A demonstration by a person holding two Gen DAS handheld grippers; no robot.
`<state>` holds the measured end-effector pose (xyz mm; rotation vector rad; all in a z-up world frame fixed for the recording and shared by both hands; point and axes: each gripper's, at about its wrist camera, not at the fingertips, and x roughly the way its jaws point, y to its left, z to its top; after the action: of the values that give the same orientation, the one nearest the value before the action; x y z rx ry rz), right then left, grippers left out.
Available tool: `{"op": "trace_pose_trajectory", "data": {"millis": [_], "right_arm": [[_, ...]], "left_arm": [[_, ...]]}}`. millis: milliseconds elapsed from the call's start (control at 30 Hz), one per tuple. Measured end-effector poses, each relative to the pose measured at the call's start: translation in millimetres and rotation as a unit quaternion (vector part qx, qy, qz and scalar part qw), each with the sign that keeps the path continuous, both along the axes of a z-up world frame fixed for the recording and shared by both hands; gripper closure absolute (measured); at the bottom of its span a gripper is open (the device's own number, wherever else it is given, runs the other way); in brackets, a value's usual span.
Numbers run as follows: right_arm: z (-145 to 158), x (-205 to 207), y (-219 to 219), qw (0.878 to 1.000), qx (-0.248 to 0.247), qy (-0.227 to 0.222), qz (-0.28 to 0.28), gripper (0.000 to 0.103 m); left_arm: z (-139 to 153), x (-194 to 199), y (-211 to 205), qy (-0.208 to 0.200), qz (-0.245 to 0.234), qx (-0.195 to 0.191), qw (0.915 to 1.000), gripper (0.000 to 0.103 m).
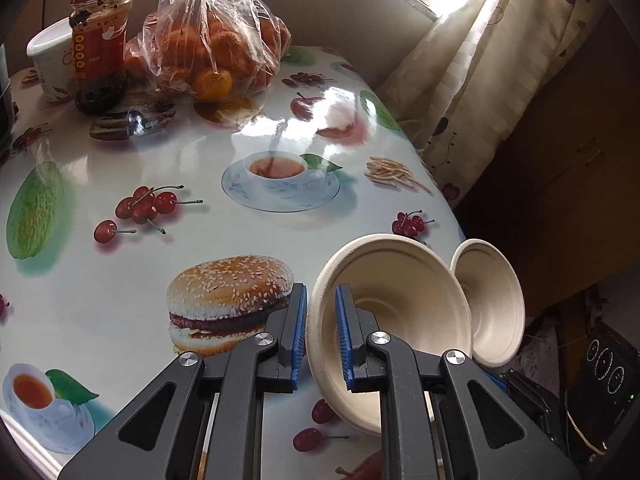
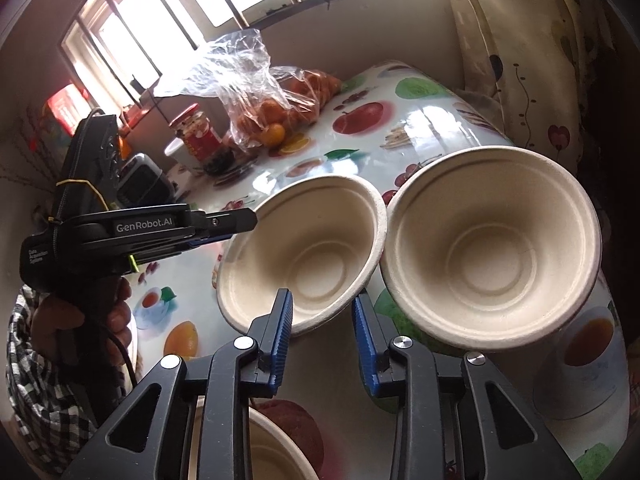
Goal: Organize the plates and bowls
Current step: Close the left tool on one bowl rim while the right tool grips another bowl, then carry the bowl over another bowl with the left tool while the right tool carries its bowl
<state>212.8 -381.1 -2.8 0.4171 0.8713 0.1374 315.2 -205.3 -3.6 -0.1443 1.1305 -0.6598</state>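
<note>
A glossy oilcloth printed with cherries, a burger and teacups covers the table (image 1: pixel 120 288), with a barred window and a patterned curtain (image 1: pixel 480 60) on the far side. At the far left stand a red-lidded jar (image 1: pixel 100 44), a white cup (image 1: pixel 48 60) and a clear bag of oranges (image 1: pixel 212 40).

My left gripper (image 1: pixel 322 340) is clamped on the near rim of a paper-pulp bowl (image 1: pixel 392 300), one blue pad inside the wall and one outside, and I have it tipped up on edge at the near right part of the table. A second bowl (image 2: pixel 492 248) sits just to its right, rims almost touching; I cannot tell what supports it. My right gripper (image 2: pixel 322 340) hangs just near the first bowl, its jaws apart with nothing between them. A third bowl's rim (image 2: pixel 276 444) shows beneath that gripper.

I judge these bowls very light, thin and a little flexible. A hard squeeze would likely dent the wall, and a loose one could let the bowl swing. The rolled rim looks the stiffest place to pinch, so I would take the second bowl there, on its near edge.
</note>
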Motion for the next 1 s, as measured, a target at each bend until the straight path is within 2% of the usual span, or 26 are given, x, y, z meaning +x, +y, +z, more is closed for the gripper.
{"op": "trace_pose_trajectory", "data": {"millis": [633, 1000], "right_arm": [[1.4, -3.6, 3.8, 1.000, 0.018, -0.004, 0.022, 0.074], [-2.0, -3.7, 5.2, 1.000, 0.018, 0.003, 0.025, 0.074]], "left_arm": [[4.8, -18.9, 24.5, -0.001, 0.016, -0.011, 0.9998, 0.087], [-3.1, -19.9, 27.9, 0.006, 0.024, -0.003, 0.9997, 0.087]]}}
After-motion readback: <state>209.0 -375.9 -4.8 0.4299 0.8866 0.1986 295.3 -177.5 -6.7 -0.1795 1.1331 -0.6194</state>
